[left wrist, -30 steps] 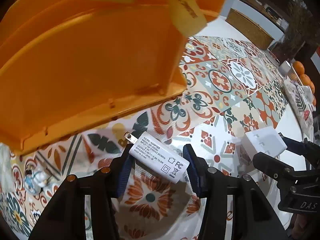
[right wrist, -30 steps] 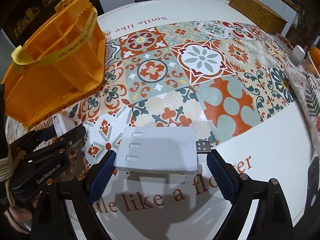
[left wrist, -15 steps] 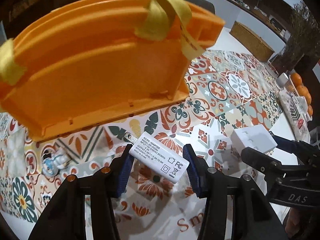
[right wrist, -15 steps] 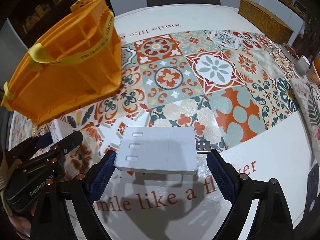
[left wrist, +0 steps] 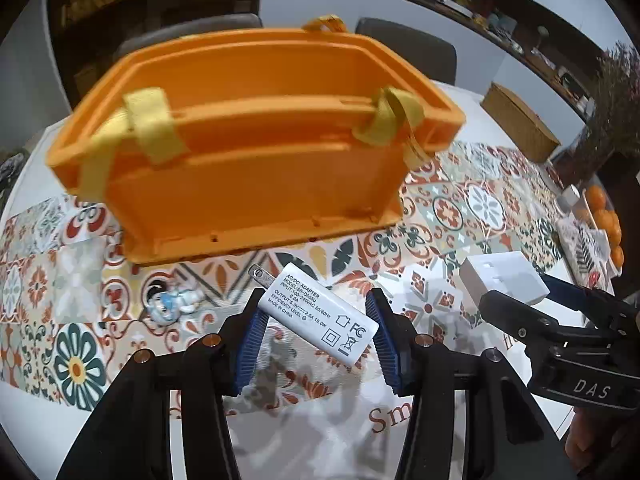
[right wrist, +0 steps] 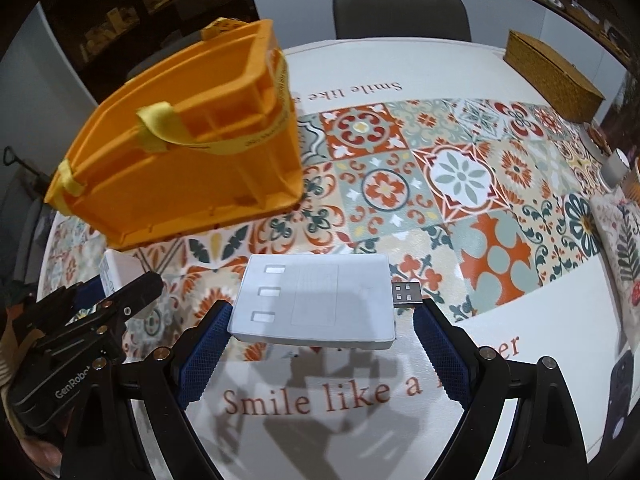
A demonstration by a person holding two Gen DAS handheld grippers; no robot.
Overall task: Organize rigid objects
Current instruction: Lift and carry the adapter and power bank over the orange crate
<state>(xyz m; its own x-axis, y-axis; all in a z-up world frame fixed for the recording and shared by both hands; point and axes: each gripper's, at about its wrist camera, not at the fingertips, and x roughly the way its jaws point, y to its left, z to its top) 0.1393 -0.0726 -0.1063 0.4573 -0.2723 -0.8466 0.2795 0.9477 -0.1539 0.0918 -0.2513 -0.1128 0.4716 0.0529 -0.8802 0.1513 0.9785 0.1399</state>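
1. White AC adapter (left wrist: 318, 314) clamped in left gripper (left wrist: 316, 340); long axis diagonal, metal prongs aimed far-left toward orange basket (left wrist: 256, 152).
2. White card reader (right wrist: 314, 302) gripped flat in right gripper (right wrist: 320, 340), long axis left-right, USB plug pointing right.
3. Bare patterned tablecloth (right wrist: 460, 184) right of basket.
4. Small figurine (left wrist: 172, 300) lying near-left.

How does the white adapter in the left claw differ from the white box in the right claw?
The adapter is narrow with black printed text and metal prongs; the USB box is wider, flat, unprinted, with a USB plug. The adapter sits diagonally in its claw, the box level. Both are white and held above the table.
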